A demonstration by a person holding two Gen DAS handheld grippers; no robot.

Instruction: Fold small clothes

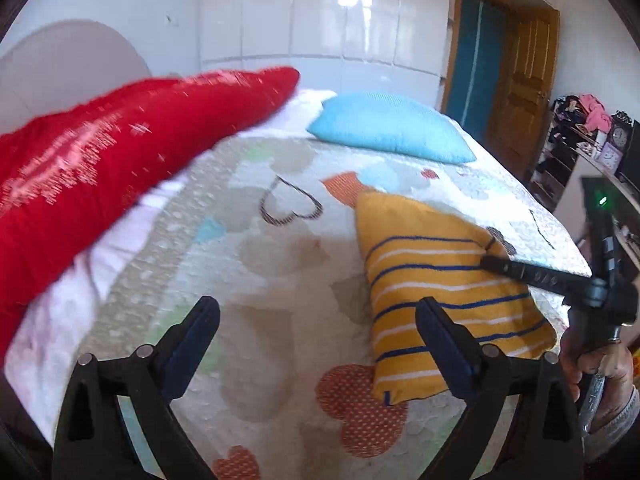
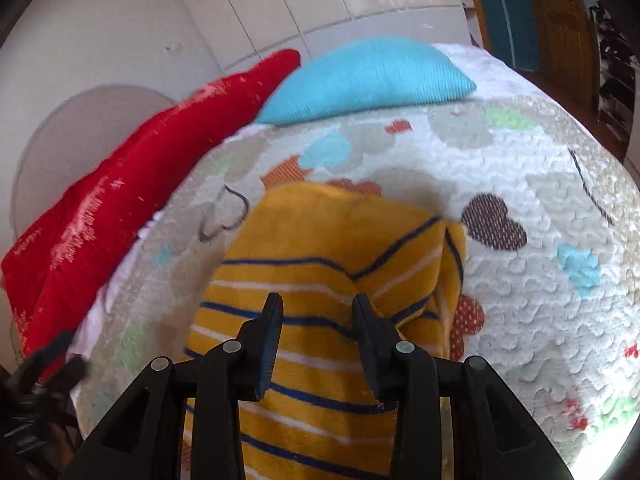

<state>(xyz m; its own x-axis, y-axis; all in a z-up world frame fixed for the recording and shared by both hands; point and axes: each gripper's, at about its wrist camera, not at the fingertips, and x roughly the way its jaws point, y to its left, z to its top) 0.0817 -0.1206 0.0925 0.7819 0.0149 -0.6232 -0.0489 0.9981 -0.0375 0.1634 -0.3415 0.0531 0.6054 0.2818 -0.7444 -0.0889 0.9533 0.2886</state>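
Note:
A small yellow garment with blue and white stripes (image 1: 448, 292) lies folded on the patterned bedspread (image 1: 280, 264). My left gripper (image 1: 318, 320) is open and empty, hovering to the left of the garment. My right gripper (image 2: 318, 316) is open just above the garment (image 2: 320, 248), its jaws a moderate gap apart, gripping nothing. In the left wrist view the right gripper's fingers (image 1: 520, 270) reach over the garment's right edge.
A red pillow (image 1: 112, 160) lies along the bed's left side, and a light blue pillow (image 1: 392, 128) sits at the head. White wardrobe doors stand behind. A wooden door (image 1: 520, 92) and cluttered shelves (image 1: 580, 140) are at the right.

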